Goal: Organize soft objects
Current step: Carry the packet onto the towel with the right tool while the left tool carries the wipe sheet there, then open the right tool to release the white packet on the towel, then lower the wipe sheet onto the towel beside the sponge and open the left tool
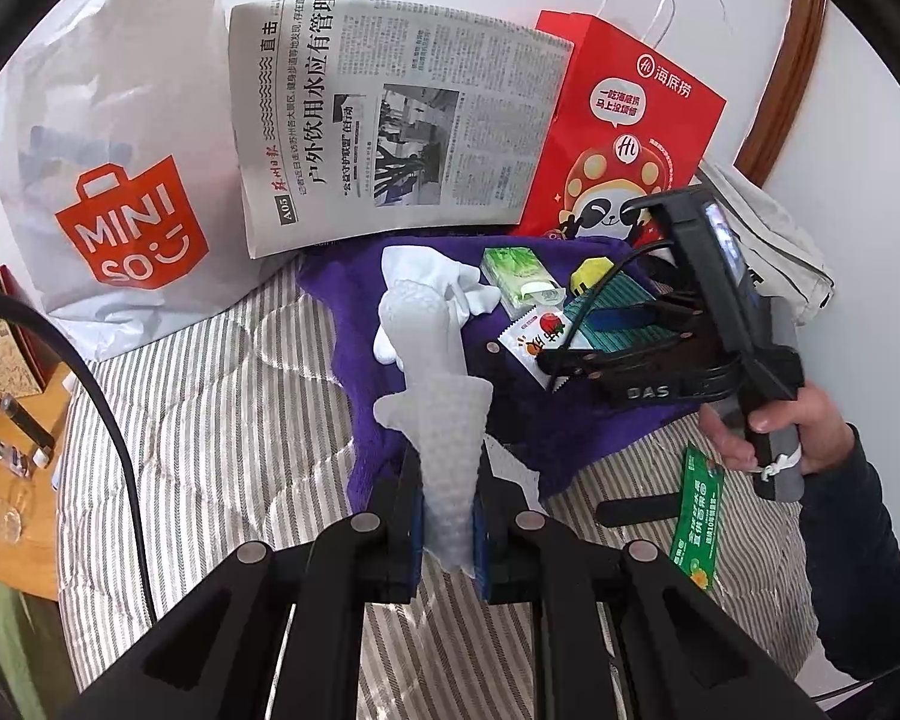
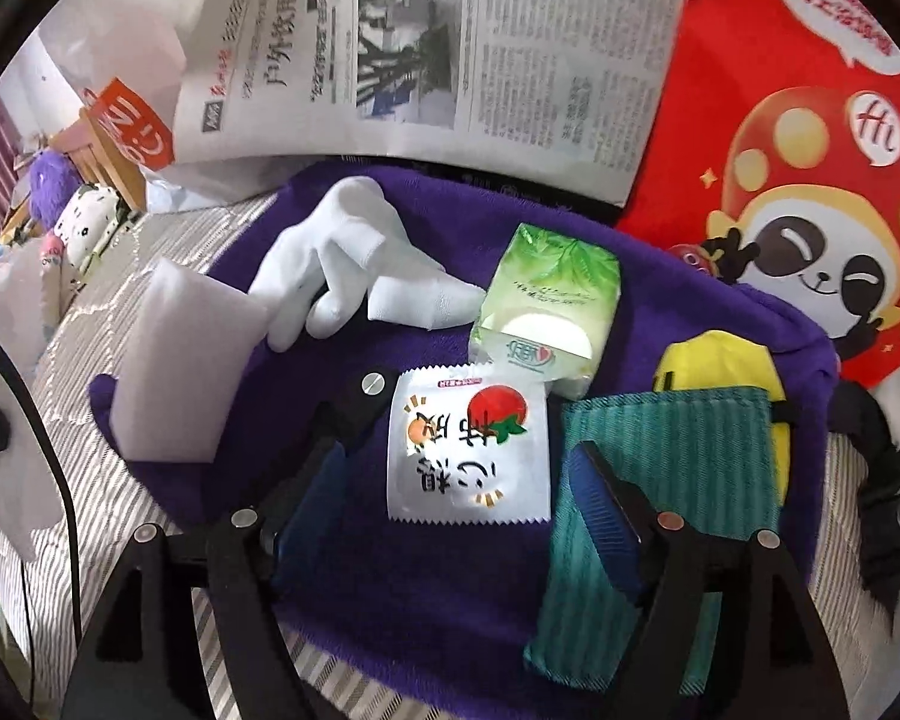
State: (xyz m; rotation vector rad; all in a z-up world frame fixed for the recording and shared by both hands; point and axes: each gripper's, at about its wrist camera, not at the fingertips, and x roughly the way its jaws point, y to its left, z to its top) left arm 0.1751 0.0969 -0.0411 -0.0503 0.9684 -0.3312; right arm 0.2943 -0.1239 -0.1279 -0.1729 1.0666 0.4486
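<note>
My left jaws (image 1: pixel 447 531) are closed on a white foam net sleeve (image 1: pixel 444 420), held above the striped bed (image 1: pixel 222 420). My right jaws (image 2: pixel 456 504) stand open over the purple towel (image 2: pixel 420 588), around a white sachet (image 2: pixel 468 444), not pressing it. Only the right view shows the white foam block (image 2: pixel 186 366); only the left shows my hand (image 1: pixel 810 426).

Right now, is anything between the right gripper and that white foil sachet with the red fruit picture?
Nothing visible. The white foil sachet lies uncovered on the purple fleece cloth, between the open fingers of the right gripper. Only the teal ribbed pouch beside it sits under one finger and might get caught.
</note>
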